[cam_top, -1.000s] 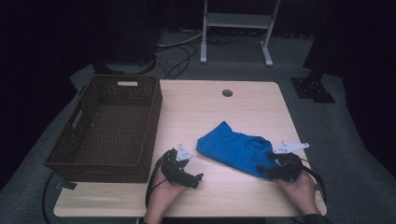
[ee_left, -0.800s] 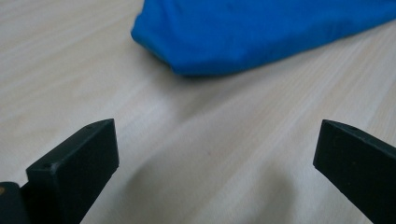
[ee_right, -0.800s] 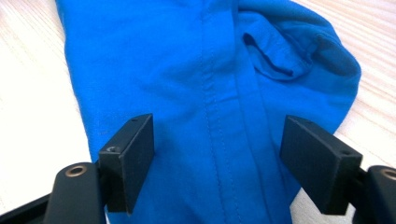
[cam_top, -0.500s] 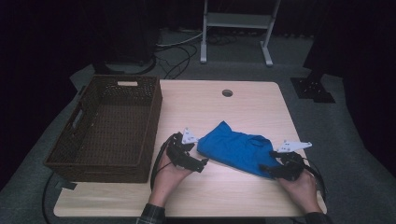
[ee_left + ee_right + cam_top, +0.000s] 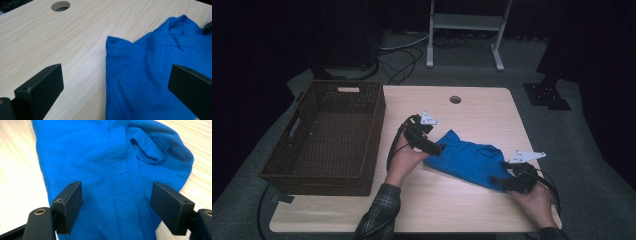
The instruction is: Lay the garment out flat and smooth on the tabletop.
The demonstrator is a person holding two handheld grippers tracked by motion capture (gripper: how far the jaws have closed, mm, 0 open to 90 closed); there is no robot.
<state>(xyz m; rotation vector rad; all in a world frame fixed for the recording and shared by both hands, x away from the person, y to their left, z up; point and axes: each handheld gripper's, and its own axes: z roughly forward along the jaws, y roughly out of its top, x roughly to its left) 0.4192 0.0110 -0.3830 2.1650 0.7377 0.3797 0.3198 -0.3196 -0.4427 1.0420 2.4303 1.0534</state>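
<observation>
A folded blue cloth [image 5: 467, 157] lies on the light wooden table [image 5: 472, 112], right of centre. My left gripper [image 5: 439, 148] is at the cloth's left corner, and in the left gripper view its jaws stand wide open over the blue cloth [image 5: 150, 75] with nothing between the pads. My right gripper [image 5: 497, 180] sits at the cloth's near right end. In the right gripper view its jaws are open above the blue cloth [image 5: 112, 165], which has a seam running between them; the pads do not press on it.
A dark brown wicker basket [image 5: 307, 165] with cut-out handles stands on the table's left side. A round cable hole [image 5: 455, 99] is near the far edge. Metal stand legs [image 5: 462, 30] and cables lie on the floor beyond.
My left hand has moved away from the table's near edge, up and to the right, to the cloth's left corner. The right hand has stayed put.
</observation>
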